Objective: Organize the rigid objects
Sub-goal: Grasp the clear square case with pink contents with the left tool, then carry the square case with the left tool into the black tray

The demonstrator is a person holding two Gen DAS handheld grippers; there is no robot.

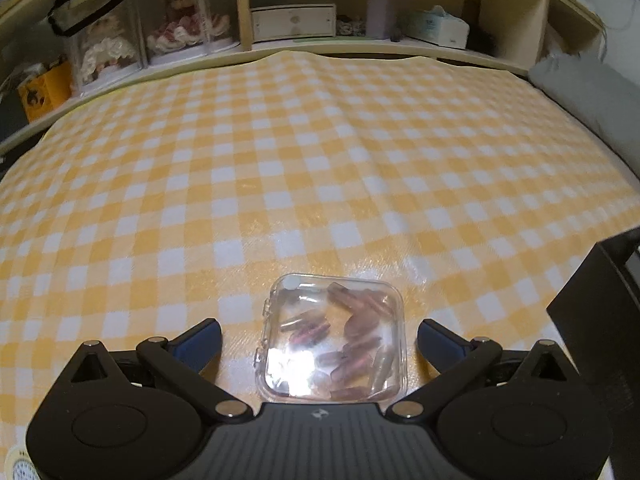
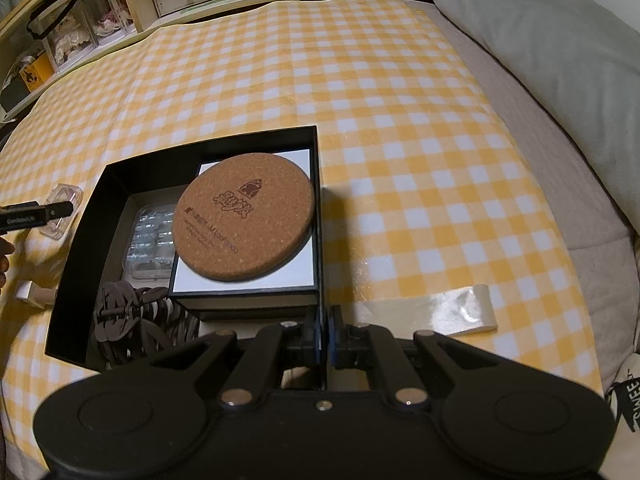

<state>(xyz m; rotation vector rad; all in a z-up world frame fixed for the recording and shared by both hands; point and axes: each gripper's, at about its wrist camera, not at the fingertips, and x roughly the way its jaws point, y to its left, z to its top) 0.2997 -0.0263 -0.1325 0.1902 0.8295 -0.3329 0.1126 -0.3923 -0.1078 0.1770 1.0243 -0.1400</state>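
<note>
Centrally, low in the left view, a clear case (image 1: pixel 334 338) lies between the left tool (image 1: pixel 320 334) tips (spread apart, not touching). Right tool (image 2: pixel 324 336) clamps the black box (image 2: pixel 80 216) wall; slick plastic w/ loose contents may slip.

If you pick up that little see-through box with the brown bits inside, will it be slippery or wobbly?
The clear box looks like hard, shiny plastic, so it will probably stay stiff but may slip. The brown pieces lie loose inside, so they would likely rattle and slide. It seems light. The left gripper is open around it.
</note>
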